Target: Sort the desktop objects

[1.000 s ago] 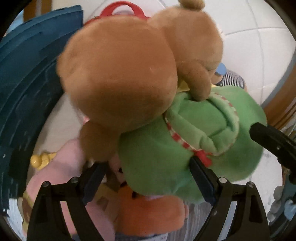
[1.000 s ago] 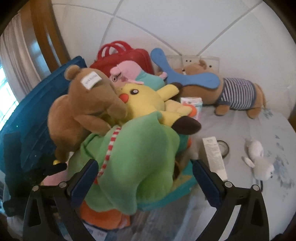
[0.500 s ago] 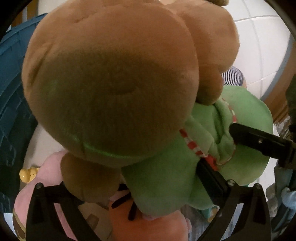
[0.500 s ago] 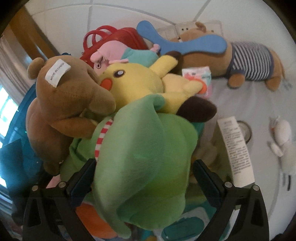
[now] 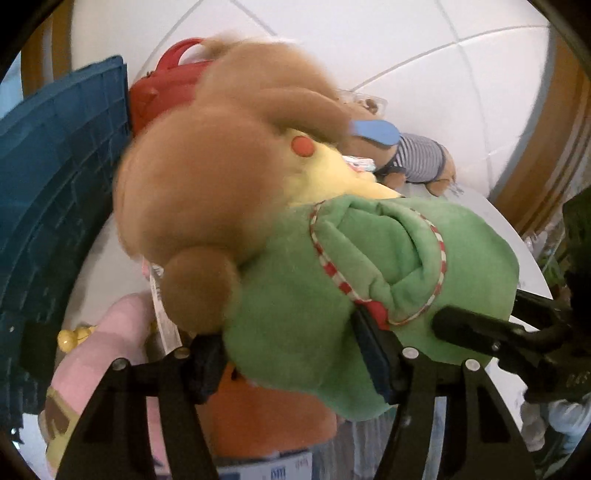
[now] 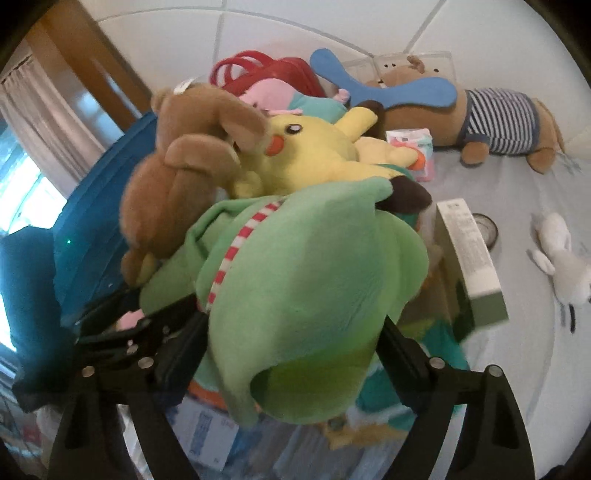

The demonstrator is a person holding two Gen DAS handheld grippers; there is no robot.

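Right wrist view: the green plush (image 6: 306, 291) is pinched from both sides, the right gripper (image 6: 288, 343) and left gripper (image 5: 291, 354) having just closed onto it, probably so the bulky toy can be lifted off the heap. A brown bear (image 6: 184, 162) rests against it, and may shift. Beneath lies a pale table (image 6: 517, 387); behind, white wall tiles (image 6: 332, 26).

The frog toy (image 6: 310, 295) lies at the front of the heap, with the bear (image 6: 184, 177) to its left and the mouse toy (image 6: 314, 155) behind it. Right of the heap – a box (image 6: 469, 258), then the seal toy (image 6: 561, 258); the striped dog toy (image 6: 495, 122) lies at the back.
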